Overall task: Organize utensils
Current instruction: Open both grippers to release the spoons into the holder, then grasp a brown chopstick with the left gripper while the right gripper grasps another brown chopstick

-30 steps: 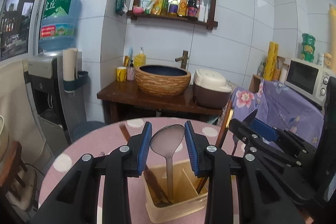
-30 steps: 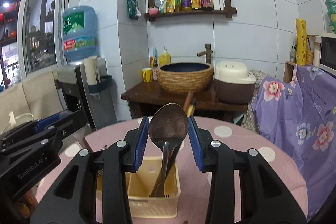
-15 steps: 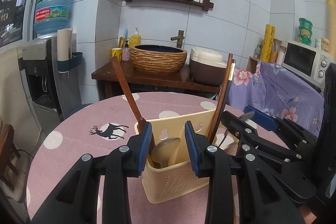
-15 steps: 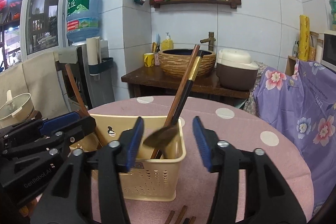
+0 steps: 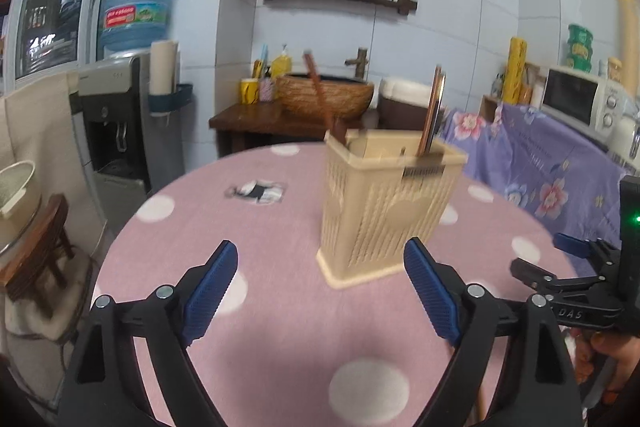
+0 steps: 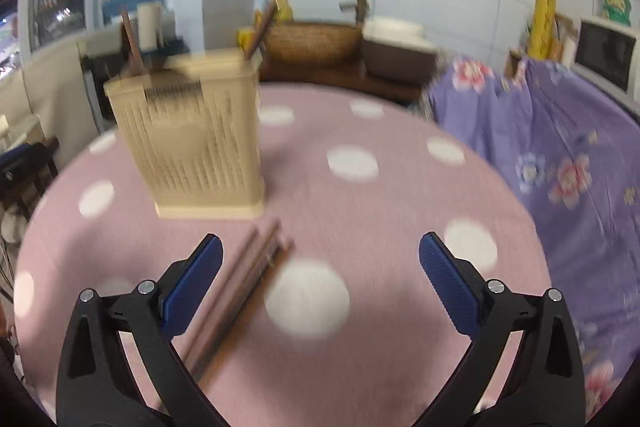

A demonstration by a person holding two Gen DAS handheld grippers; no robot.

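A beige slotted utensil basket [image 5: 384, 211] [image 6: 200, 135] stands on the pink dotted table [image 5: 248, 347]. Two brown wooden handles [image 5: 316, 87] [image 5: 434, 111] stick up out of it. Several brown chopsticks [image 6: 240, 287] lie flat on the cloth in front of the basket, close by the left finger of my right gripper [image 6: 320, 247]. Its jaws are opening wide with nothing pressed between them. My left gripper [image 5: 318, 257] hangs low before the basket, jaws also opening, nothing between them. The right gripper [image 5: 560, 275] shows at the right edge of the left wrist view, with a hand [image 5: 608, 355] under it.
A purple floral cloth [image 6: 560, 155] covers furniture right of the table. Behind stand a wooden counter with a woven basin [image 5: 324, 99], a rice cooker [image 6: 396, 47], a microwave [image 5: 576, 103] and a water dispenser [image 5: 120, 107]. A wooden stool [image 5: 36, 247] is at the left.
Both grippers let go of the metal spoons they lowered into the basket, then drew back and sank toward the table as their jaws spread wide. The spoons are now out of sight.
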